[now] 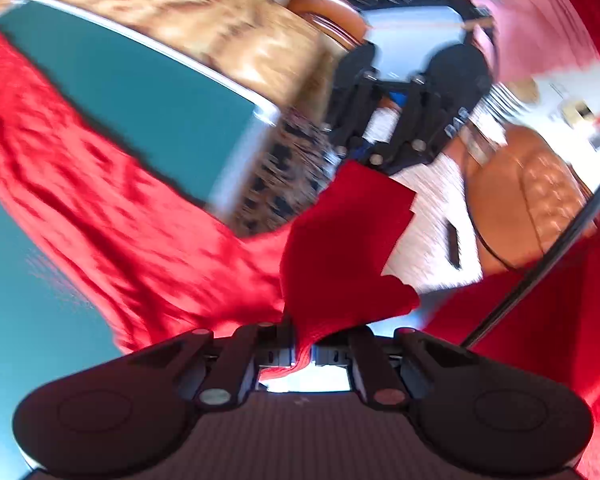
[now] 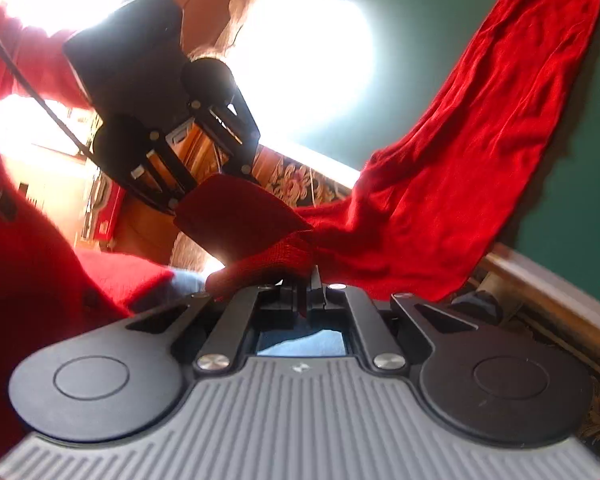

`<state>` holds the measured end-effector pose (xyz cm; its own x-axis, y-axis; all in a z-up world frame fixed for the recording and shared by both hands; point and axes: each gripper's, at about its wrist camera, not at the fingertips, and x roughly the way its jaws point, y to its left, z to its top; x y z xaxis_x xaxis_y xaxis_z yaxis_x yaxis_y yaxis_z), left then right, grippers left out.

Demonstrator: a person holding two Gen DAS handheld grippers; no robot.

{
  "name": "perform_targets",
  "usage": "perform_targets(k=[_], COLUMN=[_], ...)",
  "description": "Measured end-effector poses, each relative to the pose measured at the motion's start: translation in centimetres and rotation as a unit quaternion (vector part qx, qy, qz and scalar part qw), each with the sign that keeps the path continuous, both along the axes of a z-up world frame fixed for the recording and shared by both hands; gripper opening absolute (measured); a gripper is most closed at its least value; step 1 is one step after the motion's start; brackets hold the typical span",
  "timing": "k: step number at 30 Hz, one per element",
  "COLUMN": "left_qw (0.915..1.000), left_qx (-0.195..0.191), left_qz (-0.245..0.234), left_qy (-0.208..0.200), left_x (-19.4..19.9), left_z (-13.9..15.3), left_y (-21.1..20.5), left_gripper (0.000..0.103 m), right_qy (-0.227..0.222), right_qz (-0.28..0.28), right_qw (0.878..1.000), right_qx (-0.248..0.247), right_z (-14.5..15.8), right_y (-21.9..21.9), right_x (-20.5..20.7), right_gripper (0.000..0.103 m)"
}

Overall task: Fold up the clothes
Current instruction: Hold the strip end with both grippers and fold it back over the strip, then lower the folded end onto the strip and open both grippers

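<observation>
The red garment [image 2: 452,168] is a long, wrinkled knit strip trailing over the green worktop [image 2: 480,40]. Its ribbed end hangs lifted off the worktop. Left hand-held gripper [image 1: 302,350] and right hand-held gripper [image 2: 306,294] are each clamped on it.

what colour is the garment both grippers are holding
Red. The garment shows best in the right wrist view, trailing across the green table.

We see the right gripper [image 2: 306,292] clamped on a red garment [image 2: 452,184] trailing over the green bench [image 2: 580,160]; the left gripper [image 2: 188,196], backlit, seemingly pinches its cuff.
</observation>
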<state>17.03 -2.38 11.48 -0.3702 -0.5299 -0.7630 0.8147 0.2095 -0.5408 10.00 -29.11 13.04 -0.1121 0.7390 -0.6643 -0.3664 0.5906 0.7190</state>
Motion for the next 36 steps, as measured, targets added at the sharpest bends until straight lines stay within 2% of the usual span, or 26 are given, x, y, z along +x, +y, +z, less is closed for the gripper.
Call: perform_targets(k=[3,8,11,16,20,24,32,35,36], left_qw=[0.999,0.9959,0.9934,0.9903,0.9896,0.9873,0.9764,0.9677,0.9657], left_qx=[-0.005,-0.018,-0.024,-0.038,-0.011,-0.001,0.011,0.022,0.015], left_qz=[0.042,0.081,0.105,0.128,0.127,0.145,0.209,0.243,0.252], left_qy=[-0.013,-0.035,-0.041,-0.04,-0.067,-0.066,-0.053,-0.066,-0.062], left_x=[5.0,13.1,18.0,24.7,29.1,33.3,39.1,40.0,40.1], left_z=[0.4,1.0,0.8,-0.4,-3.0,-5.5,-9.7,-11.0,-11.1], left_y=[-0.7,-3.1,-4.5,-7.5,-9.1,-9.8,-10.9,-11.0,-10.9], left_gripper=[0.007,0.007,0.007,0.007,0.007,0.007,0.008,0.021,0.021], right_qy=[-0.03,-0.081,-0.096,-0.087,-0.082,-0.077,-0.066,-0.078,-0.084], right_qz=[-0.034,-0.062,-0.079,-0.1,-0.104,-0.108,-0.178,-0.197,-0.202], right_qw=[0.999,0.995,0.992,0.99,0.99,0.991,0.982,0.977,0.976], right_qx=[0.004,0.01,0.018,0.047,0.041,0.033,0.02,-0.003,-0.013], right_z=[0.4,1.3,0.7,-1.6,-4.2,-7.4,-12.0,-13.3,-13.6], right_y=[-1.2,-4.4,-6.3,-9.8,-11.1,-11.5,-13.3,-13.4,-13.3], right_x=[3.5,11.6,16.7,24.3,29.4,33.1,37.4,38.5,38.8], right_gripper=[0.006,0.006,0.006,0.006,0.006,0.006,0.009,0.01,0.011])
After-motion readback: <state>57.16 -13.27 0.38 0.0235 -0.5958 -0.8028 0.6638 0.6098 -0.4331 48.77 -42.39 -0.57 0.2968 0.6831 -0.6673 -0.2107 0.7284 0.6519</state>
